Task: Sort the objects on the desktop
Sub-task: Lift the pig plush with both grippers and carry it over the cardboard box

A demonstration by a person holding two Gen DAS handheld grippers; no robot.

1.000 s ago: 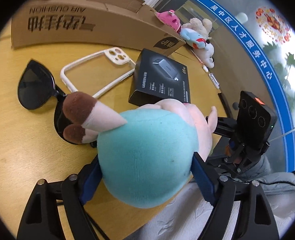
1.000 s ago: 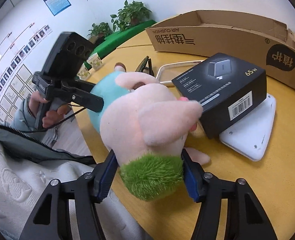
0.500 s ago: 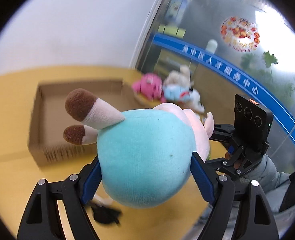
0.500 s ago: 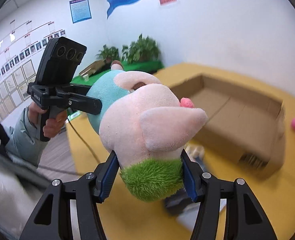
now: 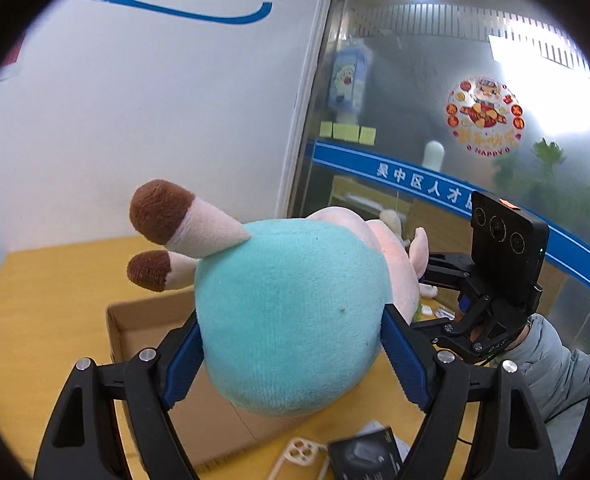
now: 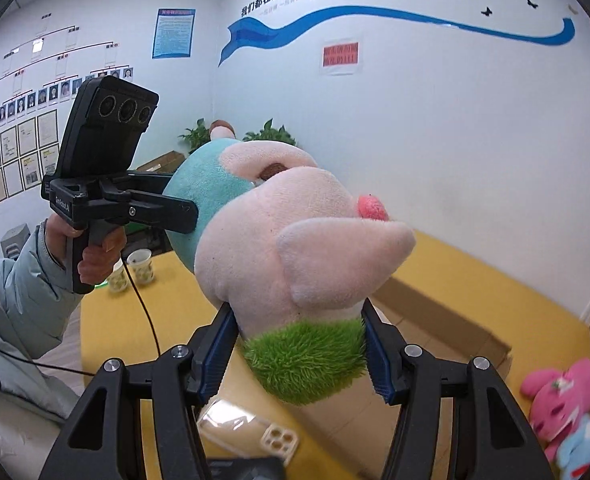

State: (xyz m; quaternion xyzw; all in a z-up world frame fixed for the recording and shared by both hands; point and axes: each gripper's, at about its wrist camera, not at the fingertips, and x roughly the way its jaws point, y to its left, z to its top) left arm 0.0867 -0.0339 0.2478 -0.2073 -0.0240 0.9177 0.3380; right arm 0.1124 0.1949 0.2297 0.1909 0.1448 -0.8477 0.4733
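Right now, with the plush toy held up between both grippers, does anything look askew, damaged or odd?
Nothing looks damaged. The plush toy hangs sideways above the cardboard box, left gripper on its teal body, right gripper on its green tuft.

Left wrist view taken from behind jaws, close on plush pig (image 5: 287, 320), facing glass wall. Right wrist view taken close from opposite end (image 6: 295, 256), facing white corner. Shared: pig, cardboard box (image 5: 143, 320) (image 6: 435, 320), yellow tabletop (image 5: 47, 304) (image 6: 515, 300), each opposite gripper.
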